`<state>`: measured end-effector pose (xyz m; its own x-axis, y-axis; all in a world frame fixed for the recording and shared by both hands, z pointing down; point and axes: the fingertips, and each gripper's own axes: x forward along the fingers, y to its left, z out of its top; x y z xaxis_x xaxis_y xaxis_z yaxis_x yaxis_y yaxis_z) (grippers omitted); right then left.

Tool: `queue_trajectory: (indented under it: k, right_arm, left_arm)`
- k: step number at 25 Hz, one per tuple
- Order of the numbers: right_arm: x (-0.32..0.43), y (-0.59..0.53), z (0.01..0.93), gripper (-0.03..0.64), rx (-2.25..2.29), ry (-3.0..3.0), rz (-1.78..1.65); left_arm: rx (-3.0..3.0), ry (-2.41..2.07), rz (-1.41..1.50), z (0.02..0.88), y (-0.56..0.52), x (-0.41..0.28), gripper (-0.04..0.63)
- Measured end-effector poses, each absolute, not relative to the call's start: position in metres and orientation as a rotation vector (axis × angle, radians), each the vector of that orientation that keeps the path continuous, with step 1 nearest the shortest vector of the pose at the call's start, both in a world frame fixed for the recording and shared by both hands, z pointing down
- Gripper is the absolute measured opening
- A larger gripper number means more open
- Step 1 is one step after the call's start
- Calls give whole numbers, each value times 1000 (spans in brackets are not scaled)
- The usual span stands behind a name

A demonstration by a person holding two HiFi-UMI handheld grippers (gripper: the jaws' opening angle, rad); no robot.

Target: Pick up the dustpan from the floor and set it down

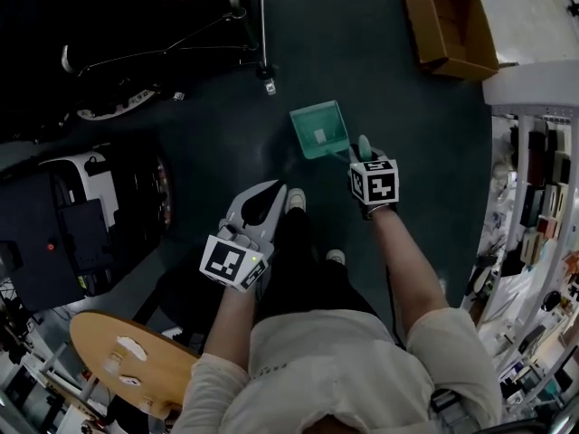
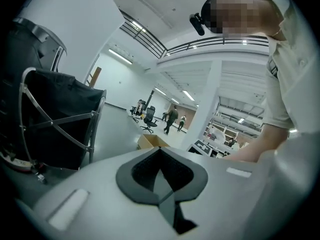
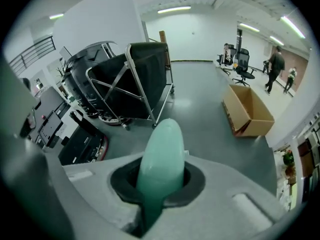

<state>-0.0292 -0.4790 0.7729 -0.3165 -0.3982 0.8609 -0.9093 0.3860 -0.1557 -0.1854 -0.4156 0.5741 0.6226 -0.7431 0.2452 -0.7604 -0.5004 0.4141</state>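
Note:
The teal dustpan lies low on the dark floor ahead of my feet, its pan pointing away from me. My right gripper is shut on the dustpan's handle, whose rounded teal end sticks up between the jaws in the right gripper view. Whether the pan still touches the floor I cannot tell. My left gripper hangs to the left of the dustpan, above my knee. Its jaws meet with nothing between them.
An open cardboard box sits on the floor at the far right. A black folding cart stands at the far left, with dark equipment nearer. A round wooden seat is behind on my left, and shelves line the right.

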Motion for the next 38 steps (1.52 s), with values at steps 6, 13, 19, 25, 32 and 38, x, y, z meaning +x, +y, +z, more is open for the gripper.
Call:
queue_trajectory:
  k: [6,13,19,25,32,38]
  right_arm:
    - [11,-420,689,6,1202,-1951,840]
    - [54,-314,596,6,1229,-2029,798]
    - [105,-227,558,5,1196,-2108,741]
    - [140,-174,548,3,1172,-2143,756]
    - [145,-137,557,3,1125,-2107,736]
    - [140,-120,571,5,1100,-2082,748]
  left_arm:
    - [2381,-1252,-20,526,-379,-171,17]
    - [2385,-1374,-91,478,-298,-125,17]
    - [2421,-1393,-118,451,-212,-63,17]
    - [2435,-1478,-115,437,-166,-40,17]
    - [2442,-1455,-32,443,-130,-25,17]
    - [2432,-1501,-12,447,-109,-38,17]
